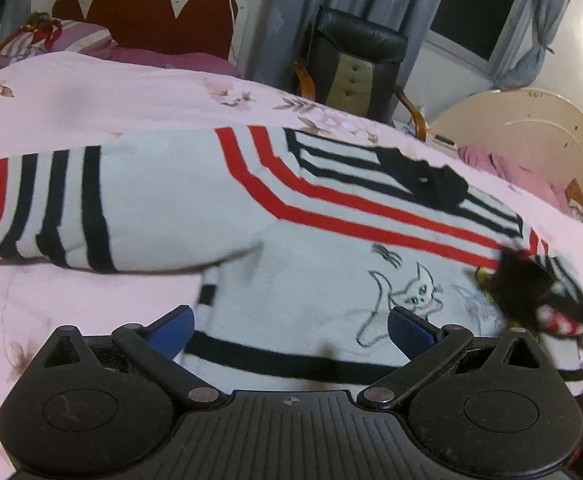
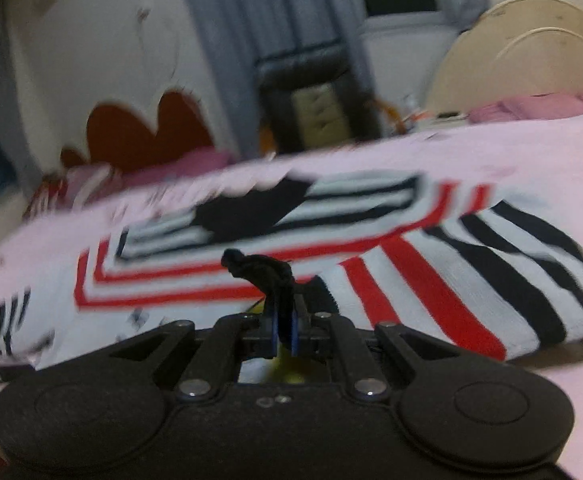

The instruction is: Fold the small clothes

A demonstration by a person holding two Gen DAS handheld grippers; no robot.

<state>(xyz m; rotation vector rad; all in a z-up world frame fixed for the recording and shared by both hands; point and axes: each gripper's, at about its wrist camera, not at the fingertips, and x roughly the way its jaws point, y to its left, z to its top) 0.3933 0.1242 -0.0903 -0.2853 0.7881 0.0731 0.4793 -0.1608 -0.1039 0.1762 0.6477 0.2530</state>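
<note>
Left gripper (image 1: 290, 330) wide open over striped sweater (image 1: 311, 280) hem. Right gripper (image 2: 282, 330) pinches black sleeve cuff (image 2: 263, 272). Bare pink bedspread (image 1: 71, 312) left of hem.

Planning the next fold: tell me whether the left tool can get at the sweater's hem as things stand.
Probably yes. The left tool stands open directly over the sweater's black-striped hem, with nothing between. The right tool, shut on a sleeve cuff, works off to the side.

Both wrist views low, close over the same sweater (image 1: 331, 208).
</note>
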